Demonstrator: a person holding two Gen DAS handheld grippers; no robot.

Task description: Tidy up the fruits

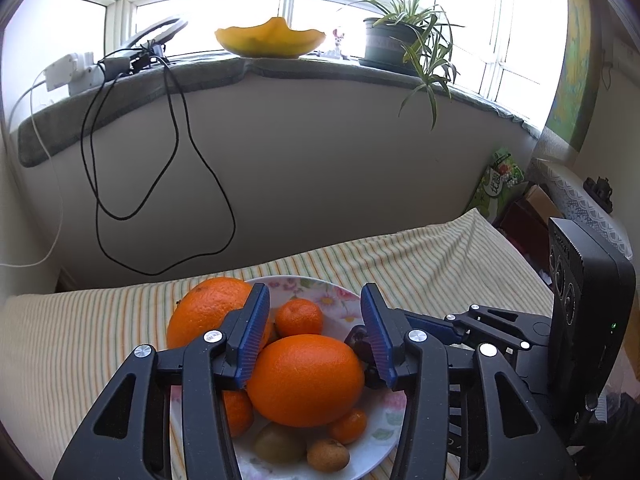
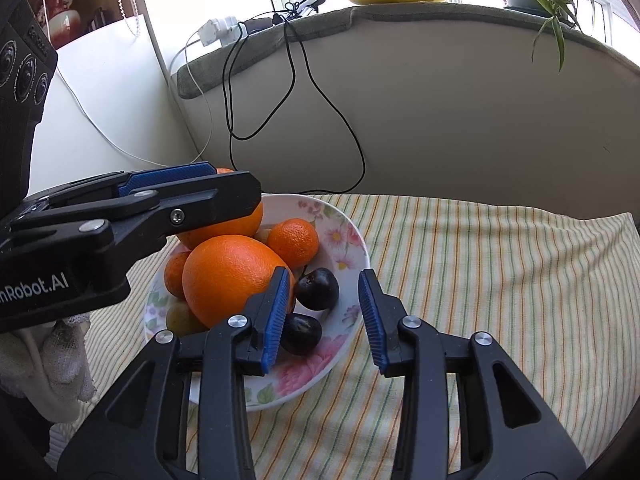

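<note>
Two claws hovered over a floral plate (image 2: 352,236) of fruit on a striped tabletop (image 2: 480,280), both with fingers spread and holding nothing. The right claw (image 2: 325,316) bracketed two dark plums (image 2: 317,289) at the plate's near rim; the left claw (image 1: 314,338) straddled the front orange (image 1: 306,380). Behind it sat a second orange (image 1: 208,310), with tangerines (image 1: 299,317) and small brown fruit (image 1: 328,454) around them. Judging by the heap, closing on the front orange risked nudging its neighbours off the plate, and the claws, close together, could collide.
</note>
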